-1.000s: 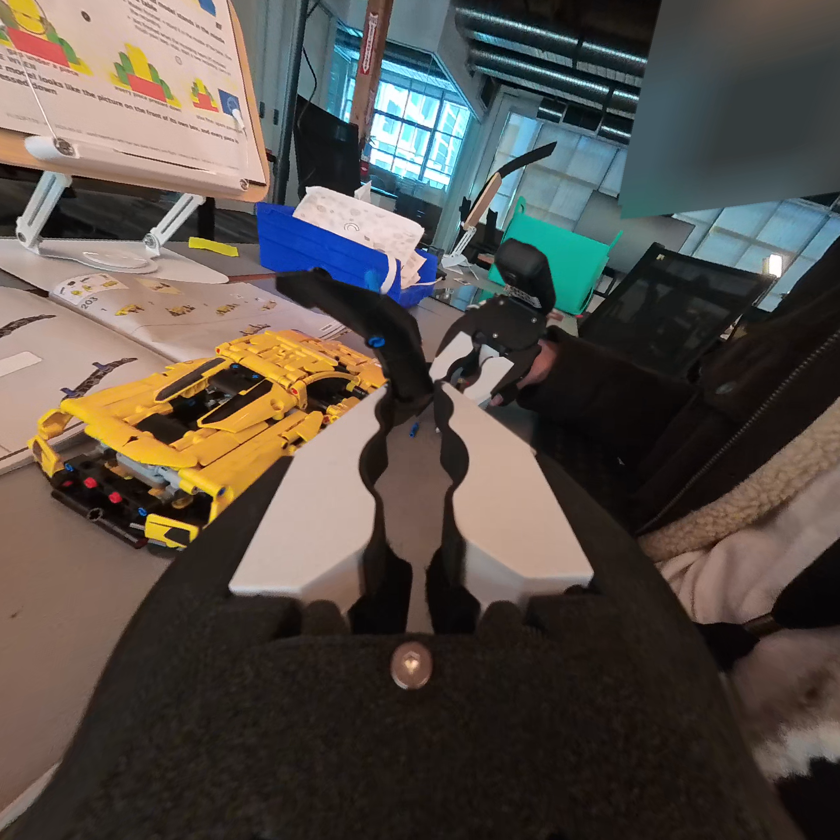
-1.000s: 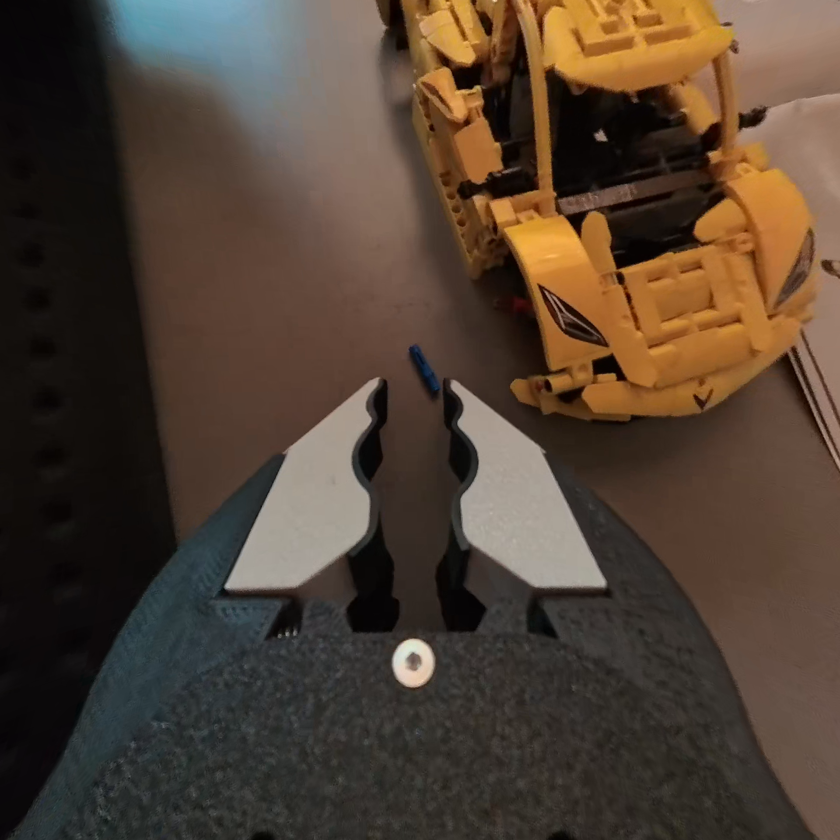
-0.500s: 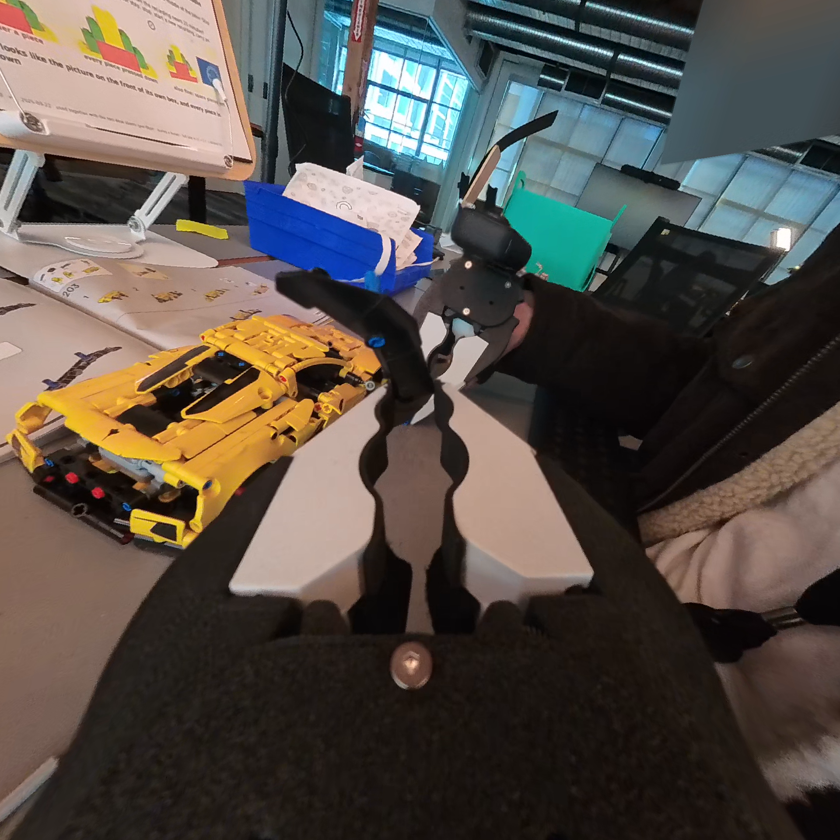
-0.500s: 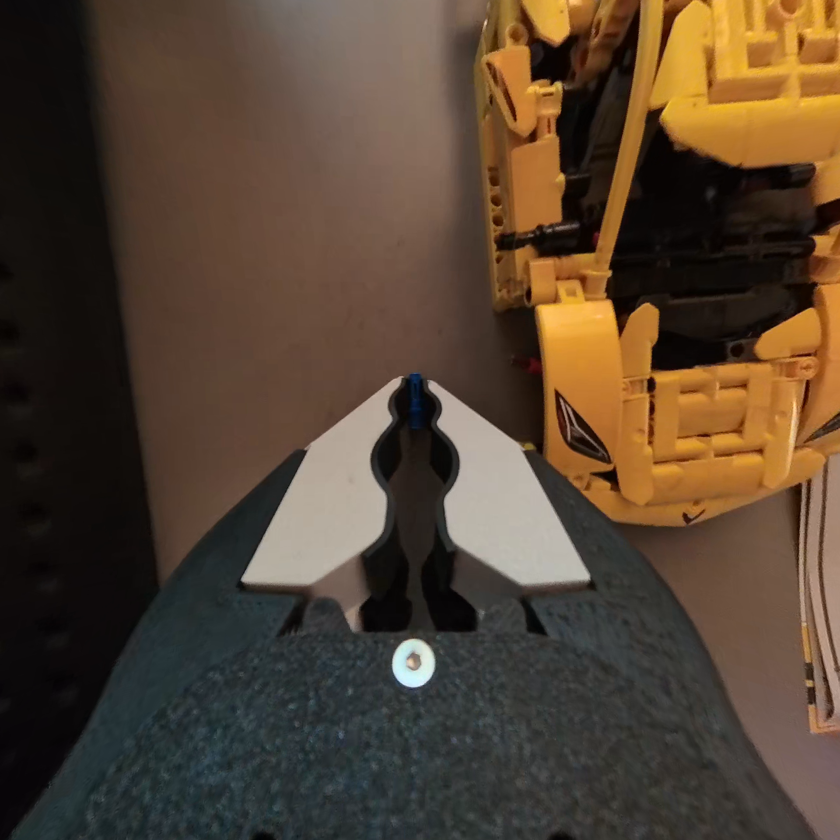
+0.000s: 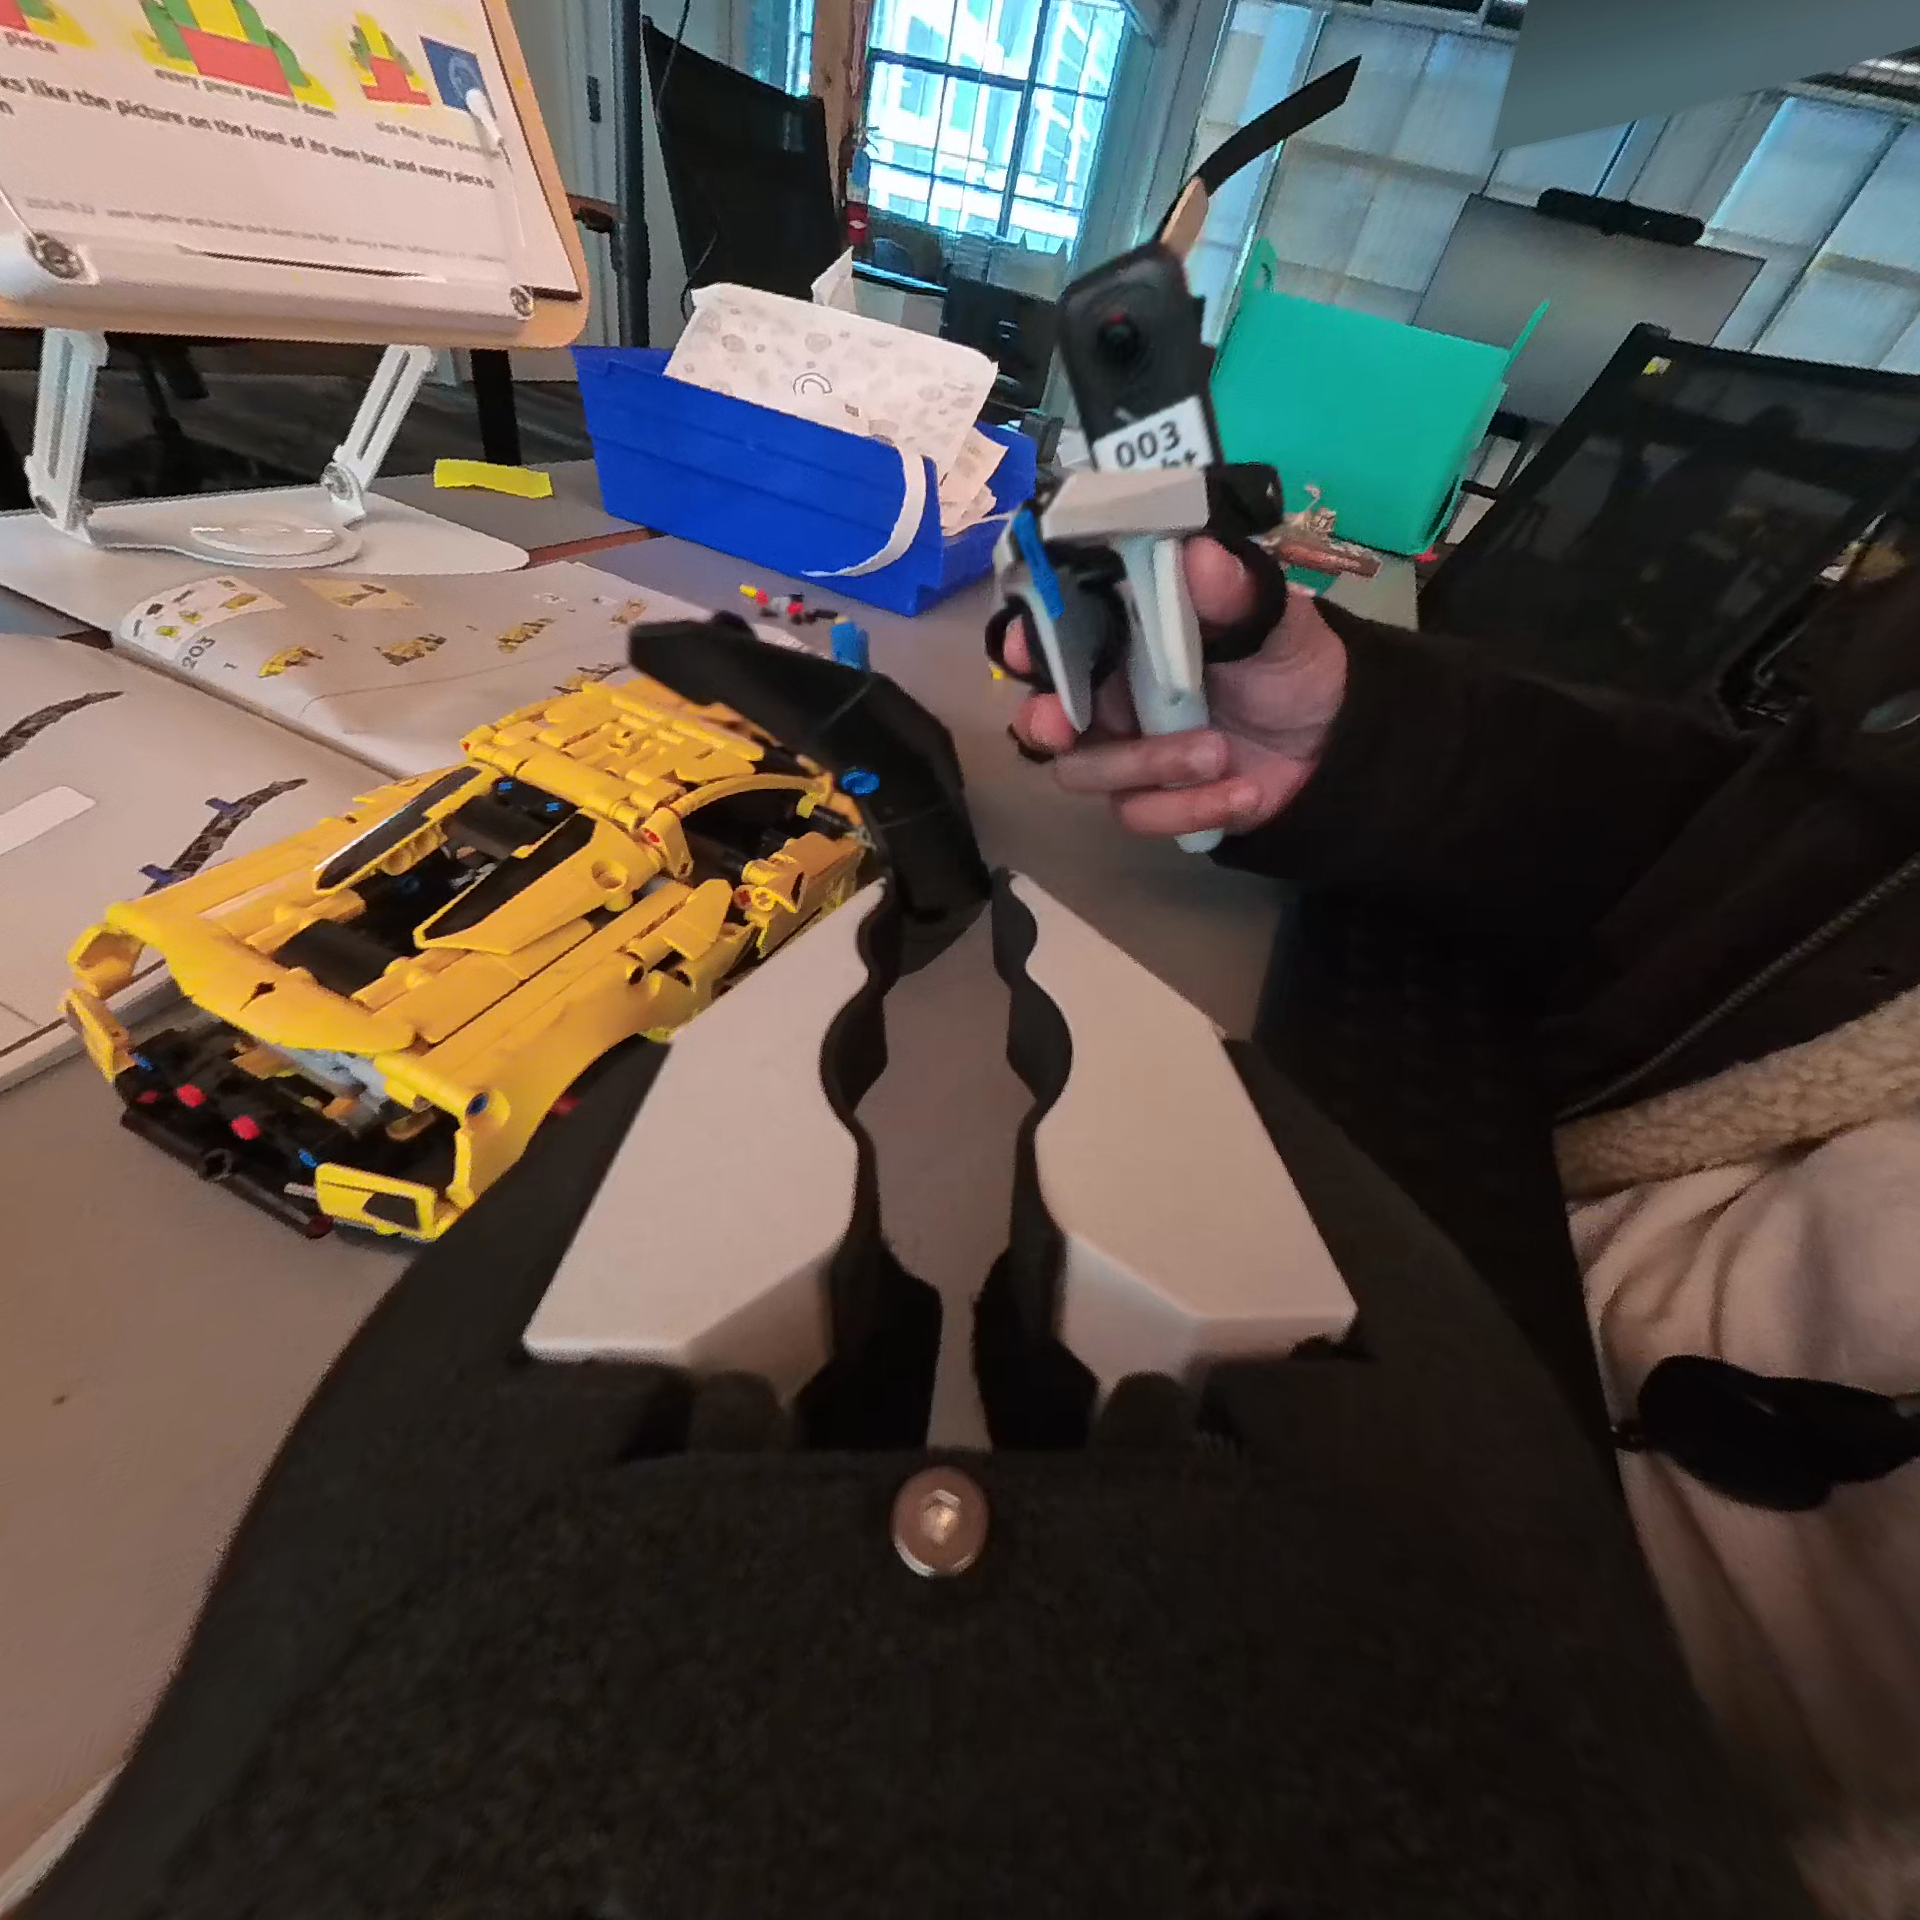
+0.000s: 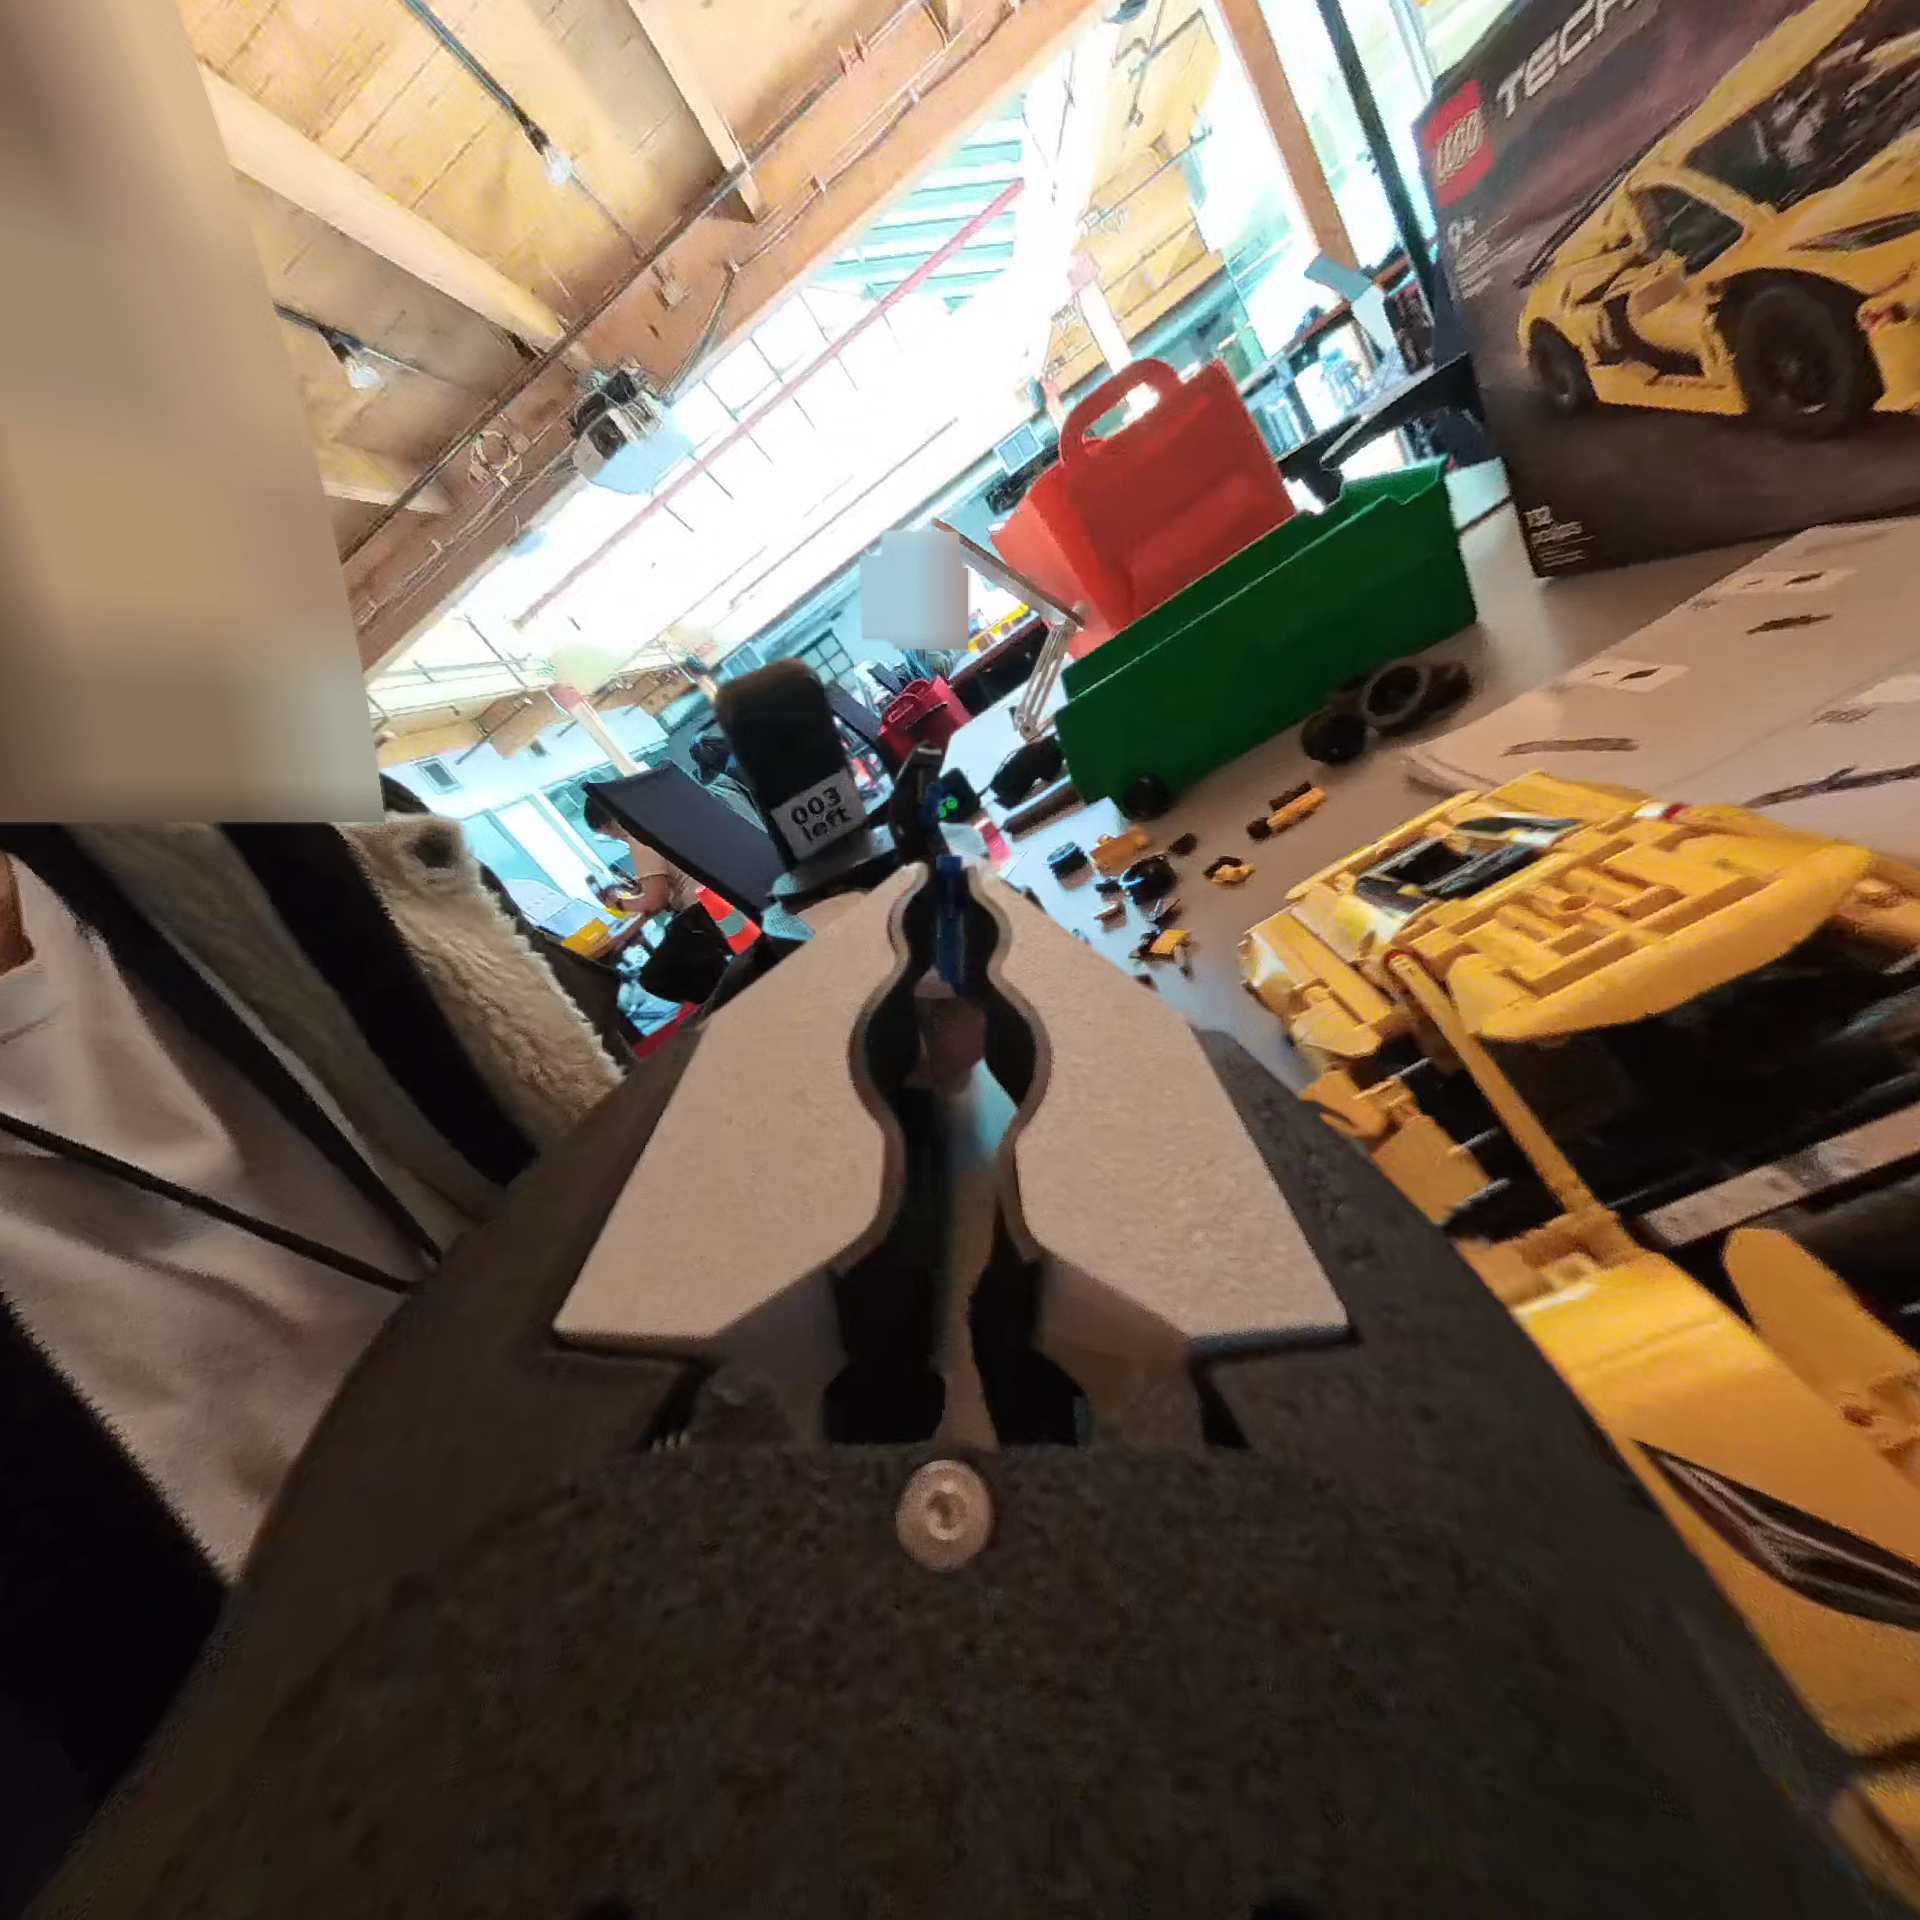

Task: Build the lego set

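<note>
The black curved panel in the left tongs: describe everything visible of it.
The black curved panel is a matte, plastic-looking arched piece with a blue pin set in its side. Its lower end is pinched between the tips of the left tongs; the rest arcs up and left, in the air above the yellow car.

Each tool has a rough black body, a silver screw at its centre, and two pale grey fingers (image 5: 727, 1164) with wavy black inner edges. The right tool (image 5: 1117, 582) carries a white sticker. The person wears a dark sleeve (image 5: 1475, 769) and a cream fleece-lined jacket (image 5: 1745, 1247).
</note>
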